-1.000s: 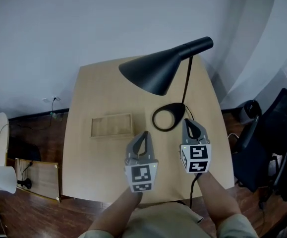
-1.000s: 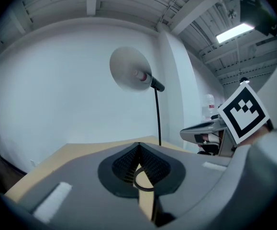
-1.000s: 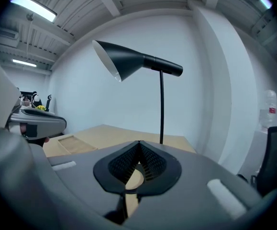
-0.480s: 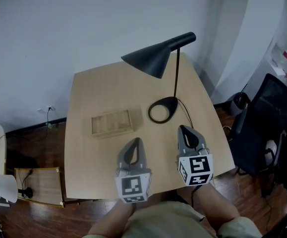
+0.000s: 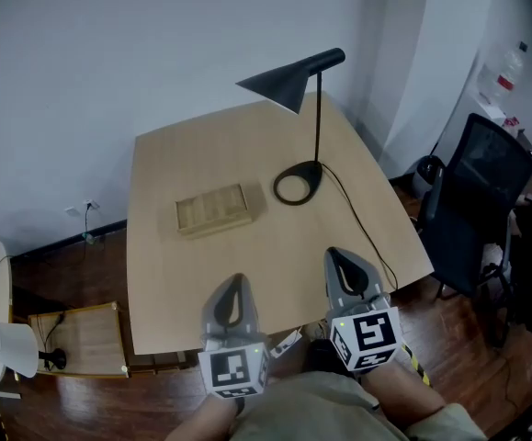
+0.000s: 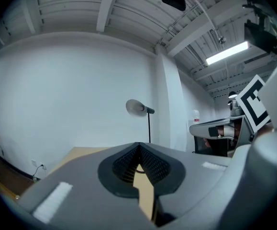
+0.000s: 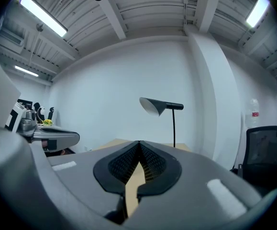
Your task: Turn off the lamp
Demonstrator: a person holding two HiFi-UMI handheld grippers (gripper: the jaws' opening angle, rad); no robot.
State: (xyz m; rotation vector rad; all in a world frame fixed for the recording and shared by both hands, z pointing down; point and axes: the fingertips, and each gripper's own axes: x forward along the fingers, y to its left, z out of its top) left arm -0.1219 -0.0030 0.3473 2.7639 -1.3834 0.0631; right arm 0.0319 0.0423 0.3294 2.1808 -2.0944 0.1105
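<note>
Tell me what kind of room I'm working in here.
Most likely an office or studio workspace: a plain wooden table with a black desk lamp, a black office chair beside it, and strip lights on a bare beamed ceiling.

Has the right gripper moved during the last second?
Yes. The right gripper has drawn back from the lamp base, toward the near edge of the table.
</note>
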